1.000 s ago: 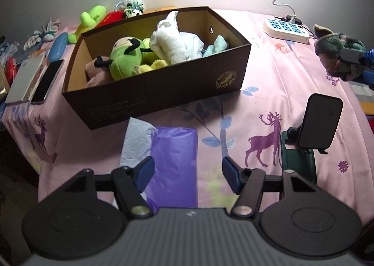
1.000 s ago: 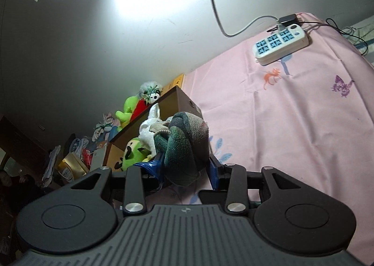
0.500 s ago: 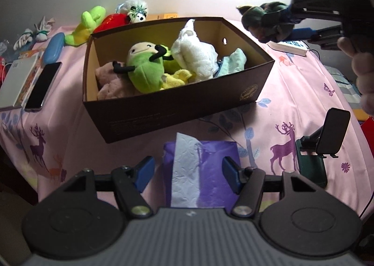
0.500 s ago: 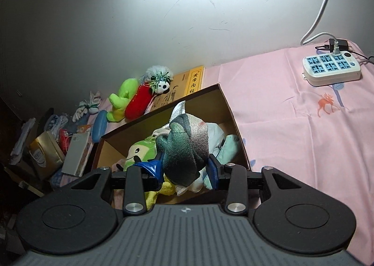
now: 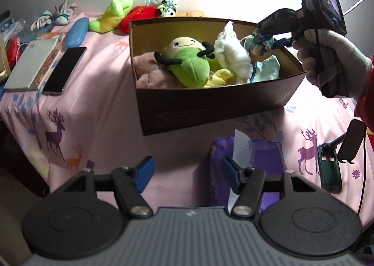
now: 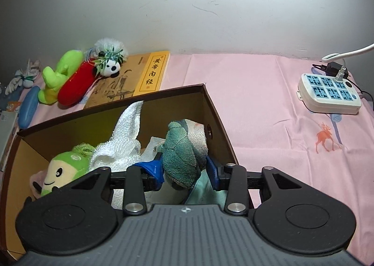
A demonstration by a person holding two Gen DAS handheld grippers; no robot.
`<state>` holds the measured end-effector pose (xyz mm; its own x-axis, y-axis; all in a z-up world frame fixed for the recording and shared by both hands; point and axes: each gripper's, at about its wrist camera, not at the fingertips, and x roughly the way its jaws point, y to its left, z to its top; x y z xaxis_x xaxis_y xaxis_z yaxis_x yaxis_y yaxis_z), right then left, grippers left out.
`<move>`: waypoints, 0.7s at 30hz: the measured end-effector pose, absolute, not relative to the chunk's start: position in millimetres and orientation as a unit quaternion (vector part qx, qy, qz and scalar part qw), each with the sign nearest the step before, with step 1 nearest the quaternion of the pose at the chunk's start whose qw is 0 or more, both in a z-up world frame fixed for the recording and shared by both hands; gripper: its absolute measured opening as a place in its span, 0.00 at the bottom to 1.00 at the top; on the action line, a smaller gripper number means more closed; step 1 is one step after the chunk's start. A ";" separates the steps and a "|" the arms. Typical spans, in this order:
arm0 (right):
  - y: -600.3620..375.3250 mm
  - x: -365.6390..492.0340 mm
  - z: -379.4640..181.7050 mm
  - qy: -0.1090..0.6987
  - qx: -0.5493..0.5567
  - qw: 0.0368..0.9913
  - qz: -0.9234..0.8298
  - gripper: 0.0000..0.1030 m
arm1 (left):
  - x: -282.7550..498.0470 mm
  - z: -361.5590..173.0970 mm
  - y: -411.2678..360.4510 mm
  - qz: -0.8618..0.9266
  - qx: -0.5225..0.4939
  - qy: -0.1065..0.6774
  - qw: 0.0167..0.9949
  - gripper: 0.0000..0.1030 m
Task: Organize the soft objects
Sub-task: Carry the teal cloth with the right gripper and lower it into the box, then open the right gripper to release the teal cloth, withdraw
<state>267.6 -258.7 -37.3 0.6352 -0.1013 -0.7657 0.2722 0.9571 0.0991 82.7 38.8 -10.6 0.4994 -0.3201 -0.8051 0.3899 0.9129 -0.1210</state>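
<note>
you're in a home, most likely a bedroom or living corner: a pink cloth printed with deer (image 5: 98,111) covers the surface against a bare white wall (image 6: 187,8). a cardboard box (image 5: 210,111) holds plush toys (image 5: 189,64), more toys (image 6: 70,78) line the wall, and a phone (image 5: 64,69), a book (image 6: 131,78) and a power strip (image 6: 329,95) lie about, though the dim edges hide the rest

Black left gripper (image 5: 187,173) with blue pads and silver screws; white-gloved right hand (image 5: 332,60), red sleeve (image 5: 365,92)
</note>
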 end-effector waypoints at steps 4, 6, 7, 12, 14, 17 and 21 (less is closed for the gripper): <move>-257.3 274.8 -43.9 0.430 0.090 0.893 -0.103 0.22 | 84.9 -12.7 45.1 -0.198 0.036 0.459 0.866 0.61; -255.9 274.4 -43.2 0.433 0.083 0.891 -0.106 0.22 | 86.0 -13.9 47.9 -0.196 0.034 0.461 0.865 0.61; -255.2 272.9 -41.2 0.432 0.079 0.892 -0.105 0.22 | 86.7 -14.7 49.2 -0.195 0.032 0.462 0.865 0.61; -253.5 262.6 -27.0 0.427 0.064 0.896 -0.105 0.23 | 90.4 -15.1 50.3 -0.192 0.030 0.465 0.864 0.61; -254.5 254.8 -21.4 0.424 0.077 0.897 -0.098 0.24 | 90.2 -12.8 49.8 -0.193 0.029 0.461 0.865 0.61; -252.3 241.1 -12.7 0.415 0.089 0.901 -0.091 0.24 | 87.9 -8.3 47.7 -0.195 0.028 0.453 0.869 0.61; -245.5 222.1 0.2 0.403 0.112 0.906 -0.066 0.24 | 83.3 -4.8 47.4 -0.189 0.030 0.447 0.874 0.61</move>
<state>222.1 -245.5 0.2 0.6662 -0.0301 -0.7452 0.2101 0.9663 0.1487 83.3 47.4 -4.8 0.5280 -0.3037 -0.7931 0.3571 0.9267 -0.1171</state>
